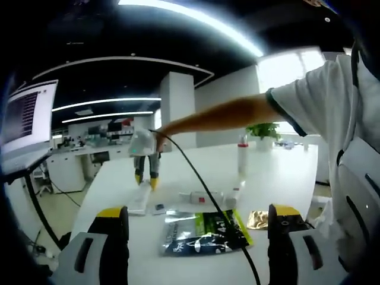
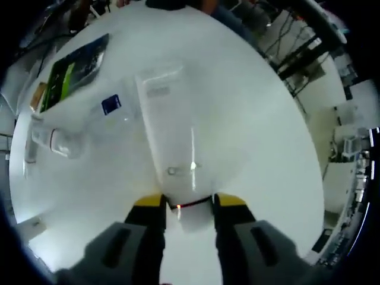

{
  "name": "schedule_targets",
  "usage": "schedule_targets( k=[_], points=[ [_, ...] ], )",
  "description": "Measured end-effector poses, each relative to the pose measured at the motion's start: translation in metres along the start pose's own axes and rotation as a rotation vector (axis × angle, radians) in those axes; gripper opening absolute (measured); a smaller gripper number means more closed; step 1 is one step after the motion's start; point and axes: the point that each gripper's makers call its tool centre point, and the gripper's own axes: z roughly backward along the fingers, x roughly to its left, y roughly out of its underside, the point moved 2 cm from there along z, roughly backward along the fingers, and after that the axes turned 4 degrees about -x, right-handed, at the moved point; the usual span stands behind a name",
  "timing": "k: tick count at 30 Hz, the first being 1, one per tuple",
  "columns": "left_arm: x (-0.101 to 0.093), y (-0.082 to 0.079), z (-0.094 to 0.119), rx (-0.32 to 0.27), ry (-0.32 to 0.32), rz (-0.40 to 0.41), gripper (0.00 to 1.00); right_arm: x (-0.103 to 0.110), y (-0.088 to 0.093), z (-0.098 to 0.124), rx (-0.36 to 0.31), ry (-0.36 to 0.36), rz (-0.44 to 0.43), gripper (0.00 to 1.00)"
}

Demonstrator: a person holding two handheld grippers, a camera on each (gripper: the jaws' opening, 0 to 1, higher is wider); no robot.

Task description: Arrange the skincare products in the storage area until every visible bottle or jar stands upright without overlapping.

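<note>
Right tongs [image 2: 187, 208] pinch a lying white tube [image 2: 172, 142] at its cap end; left tongs [image 1: 198, 221] stand spread above the table [image 1: 273, 178].

1. The left yellow-tipped grey claw [image 1: 199, 222] hangs above the near edge of the white bench [image 1: 279, 172], its jaws wide apart with nothing between them.
2. The right yellow-tipped claw [image 2: 189, 202] points down at the bench, its jaws closed on the cap end of a lying white tube [image 2: 172, 142].
3. A bare forearm [image 1: 225, 116] in a white short sleeve reaches out across the bench to the right claw.
</note>
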Motion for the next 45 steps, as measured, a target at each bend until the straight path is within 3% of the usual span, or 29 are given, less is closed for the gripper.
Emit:
schedule_targets(
  k=[12,23,29,35,45],
  points=[
    [0.012,0.005,0.007,0.013,-0.034,0.008,0.99,0.002,-0.001,0.0,0.019,0.02,0.027,0.29],
    [0.014,0.003,0.008,0.01,-0.051,0.012,0.99,0.006,-0.007,0.0,0.121,0.027,0.026,0.28],
    [0.015,-0.004,0.01,-0.019,-0.05,0.021,0.99,0.005,-0.001,0.004,0.088,0.133,-0.016,0.26],
    [0.022,0.004,0.013,0.0,-0.069,0.032,0.99,0.016,-0.002,0.009,0.056,0.215,-0.047,0.26],
    [0.037,0.011,0.01,0.005,-0.113,0.06,0.99,0.008,-0.004,0.012,0.14,0.352,0.006,0.26]
  ],
)
